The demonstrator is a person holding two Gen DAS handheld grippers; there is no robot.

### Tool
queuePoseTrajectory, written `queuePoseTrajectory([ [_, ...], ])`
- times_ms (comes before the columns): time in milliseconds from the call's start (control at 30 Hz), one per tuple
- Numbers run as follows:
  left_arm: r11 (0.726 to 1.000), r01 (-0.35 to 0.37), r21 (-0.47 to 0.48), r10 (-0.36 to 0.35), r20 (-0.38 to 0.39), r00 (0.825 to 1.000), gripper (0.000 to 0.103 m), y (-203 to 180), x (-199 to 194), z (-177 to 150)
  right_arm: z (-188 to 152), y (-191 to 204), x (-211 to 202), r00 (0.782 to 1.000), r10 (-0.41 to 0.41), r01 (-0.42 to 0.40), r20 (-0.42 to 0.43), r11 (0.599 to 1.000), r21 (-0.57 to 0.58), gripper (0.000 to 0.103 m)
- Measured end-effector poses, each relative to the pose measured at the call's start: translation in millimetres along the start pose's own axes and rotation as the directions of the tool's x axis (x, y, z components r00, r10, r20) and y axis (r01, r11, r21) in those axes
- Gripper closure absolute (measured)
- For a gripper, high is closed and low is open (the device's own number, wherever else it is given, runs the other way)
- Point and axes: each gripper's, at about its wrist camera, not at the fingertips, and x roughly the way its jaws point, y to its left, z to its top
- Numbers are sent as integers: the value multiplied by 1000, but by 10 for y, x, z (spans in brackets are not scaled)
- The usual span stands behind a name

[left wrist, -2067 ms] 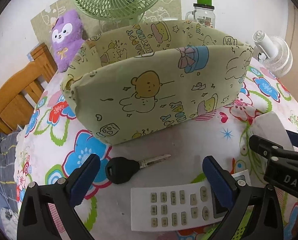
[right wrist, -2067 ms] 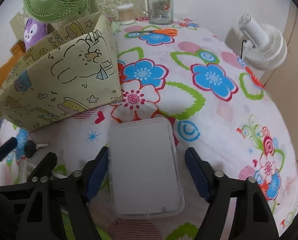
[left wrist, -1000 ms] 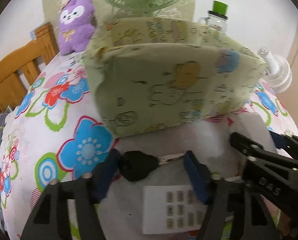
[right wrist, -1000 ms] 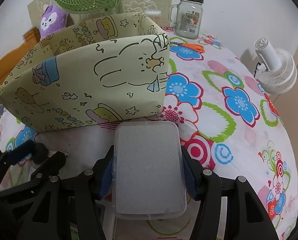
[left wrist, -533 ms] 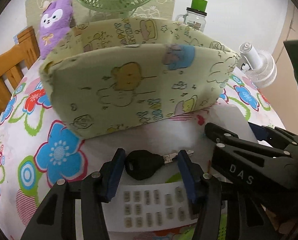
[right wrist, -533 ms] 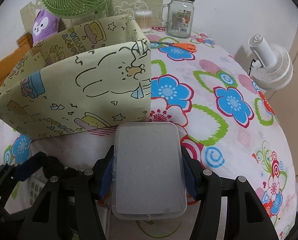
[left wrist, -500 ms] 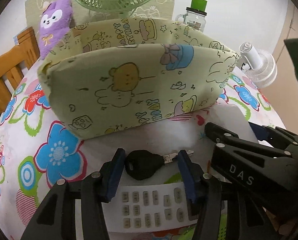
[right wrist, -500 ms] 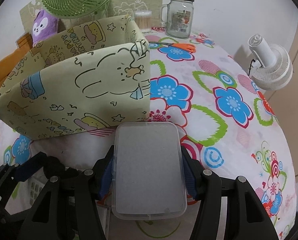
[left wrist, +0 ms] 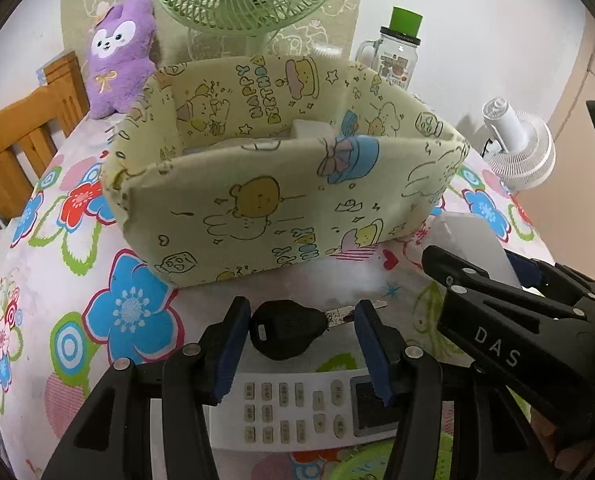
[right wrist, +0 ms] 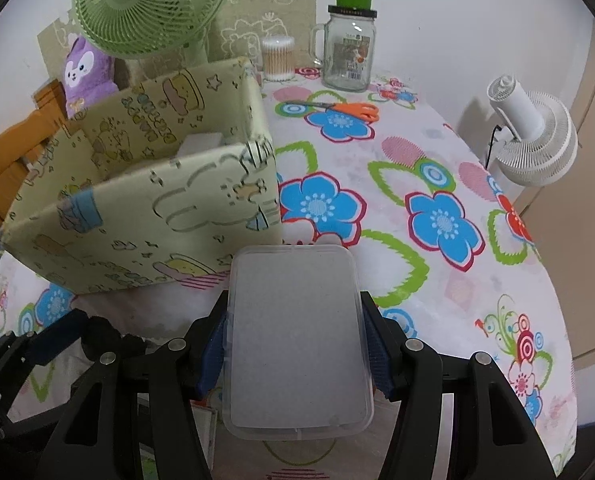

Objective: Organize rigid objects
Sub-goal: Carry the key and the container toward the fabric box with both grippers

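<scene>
Two seconds back both tongs stood wide over things lying on the counter; since then each has closed on its thing and lifted it, and the bin now sits lower in both views, its inside showing.

The left tongs [left wrist: 299, 326] are clamped on the key [left wrist: 285, 330]: the blue pads press the black head from one side and the metal blade from the other, the key lying crosswise between them. Below it a white remote [left wrist: 297, 408] with rows of grey buttons lies on the counter [left wrist: 37, 272], partly hidden by the fingers.

The right tongs [right wrist: 295, 344] grip a clear lidded box [right wrist: 295, 344] by its long sides, lid facing up, its far end just before the bin's [right wrist: 137, 216] near wall. In the left view the right tongs' black finger bears the white letters "DAS".

The bin, pale yellow fabric with cartoon animals, reads "HAPPY BIRTHDAY" on its inner back wall and repeats part of it upside down on the front. A white block [left wrist: 311, 128] lies inside, towards the back.

Behind stand a green fan [right wrist: 149, 4], a purple plush [left wrist: 119, 54], a tub of cotton swabs [right wrist: 277, 58] and a glass jar [right wrist: 347, 50] with a green cap; its label is too small to read. Orange scissors [right wrist: 345, 109] lie on the flowered cloth, and a white fan [right wrist: 533, 136] stands off the right edge.
</scene>
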Motion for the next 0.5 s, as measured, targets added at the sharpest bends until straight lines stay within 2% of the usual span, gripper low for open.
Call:
queuePoseTrajectory([
  [500, 999, -37, -27, 38, 25, 999, 47, -101, -399, 120, 148, -14, -393, 999, 34, -34, 9, 999, 2, 41],
])
